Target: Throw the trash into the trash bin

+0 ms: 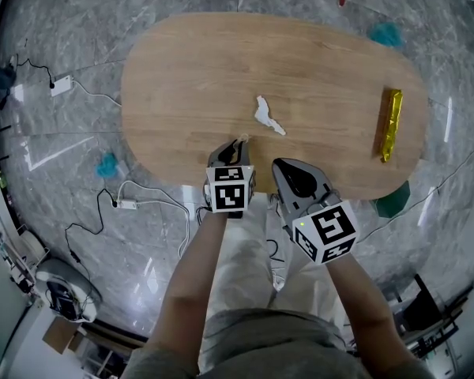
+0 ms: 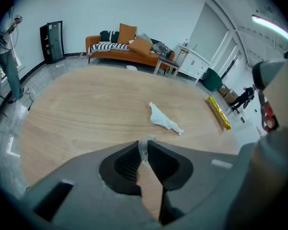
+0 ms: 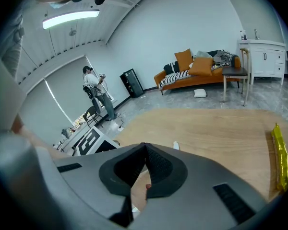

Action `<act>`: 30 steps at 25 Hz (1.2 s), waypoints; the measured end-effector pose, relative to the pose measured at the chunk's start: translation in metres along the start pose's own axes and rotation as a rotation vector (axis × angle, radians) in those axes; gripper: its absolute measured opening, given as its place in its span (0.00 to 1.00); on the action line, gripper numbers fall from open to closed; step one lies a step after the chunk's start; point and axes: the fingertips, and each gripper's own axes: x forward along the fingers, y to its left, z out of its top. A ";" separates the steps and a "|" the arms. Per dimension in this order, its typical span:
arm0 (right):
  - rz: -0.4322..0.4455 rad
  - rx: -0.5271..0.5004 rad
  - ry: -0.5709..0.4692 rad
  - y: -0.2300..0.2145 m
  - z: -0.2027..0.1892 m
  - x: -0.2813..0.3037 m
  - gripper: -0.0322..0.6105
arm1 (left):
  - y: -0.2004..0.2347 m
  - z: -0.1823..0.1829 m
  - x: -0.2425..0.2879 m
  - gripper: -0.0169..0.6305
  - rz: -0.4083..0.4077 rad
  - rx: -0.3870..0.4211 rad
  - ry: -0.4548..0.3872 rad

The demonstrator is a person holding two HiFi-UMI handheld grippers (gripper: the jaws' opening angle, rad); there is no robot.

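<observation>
The left hand-held gripper [image 2: 144, 143] is pinching a thin translucent scrap [image 2: 143, 152] at its jaw tips, just above the near edge of the counter [image 1: 189, 77]. The scrap is looking feather-light, limp and slippery, so a tip pinch is probably suiting it. The right hand-held gripper [image 3: 144, 145] is hovering beside it with jaws pressed together on nothing. Both forearms are reaching forward from the body, and the grippers are tilting down. A crumpled white tissue [image 1: 268, 117] is lying mid-counter, soft enough to be taken at its bunched middle. A gold wrapper [image 1: 391, 123] is lying near the far right end, with a green bin [image 1: 393, 201] seemingly below that edge.
</observation>
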 end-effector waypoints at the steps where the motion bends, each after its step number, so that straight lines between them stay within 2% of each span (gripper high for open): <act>1: 0.000 -0.002 -0.002 0.001 0.002 -0.001 0.06 | -0.001 0.002 -0.003 0.10 -0.002 -0.001 -0.002; 30: -0.050 -0.051 -0.117 0.033 0.081 -0.076 0.06 | -0.060 0.070 -0.102 0.10 -0.102 0.070 -0.057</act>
